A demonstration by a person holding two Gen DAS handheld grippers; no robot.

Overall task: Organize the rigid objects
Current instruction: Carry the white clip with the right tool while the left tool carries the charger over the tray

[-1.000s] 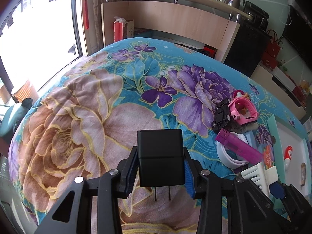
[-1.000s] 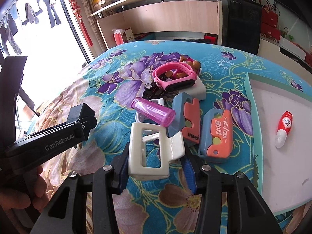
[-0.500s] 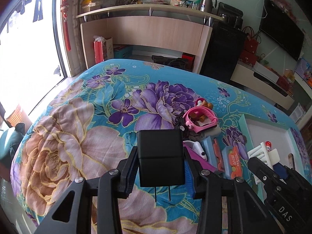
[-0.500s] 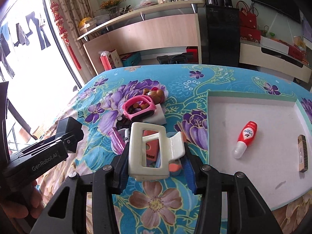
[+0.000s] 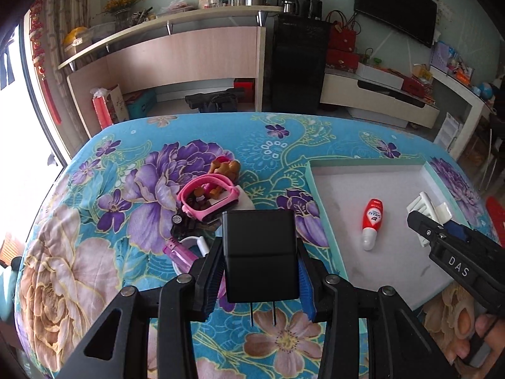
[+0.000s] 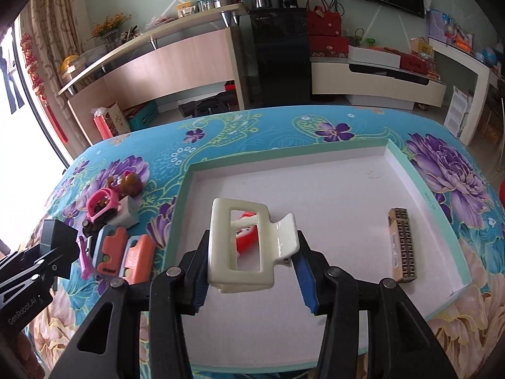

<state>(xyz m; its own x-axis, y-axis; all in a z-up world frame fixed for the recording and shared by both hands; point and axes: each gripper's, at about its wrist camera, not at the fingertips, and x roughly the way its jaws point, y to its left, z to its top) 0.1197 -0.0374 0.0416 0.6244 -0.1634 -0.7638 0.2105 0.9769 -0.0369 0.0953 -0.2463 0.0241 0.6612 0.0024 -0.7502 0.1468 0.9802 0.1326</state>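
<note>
Left gripper [image 5: 260, 279] jaws grasp black charger [image 5: 259, 255], lower centre; right gripper [image 6: 251, 276] jaws clamp cream hair clip [image 6: 243, 246] above tray [image 6: 334, 325].

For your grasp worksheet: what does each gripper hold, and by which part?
The left gripper holds a black plug adapter by its two side faces, prongs pointing back. The right gripper holds a cream hair claw clip across its frame and lever end.
</note>
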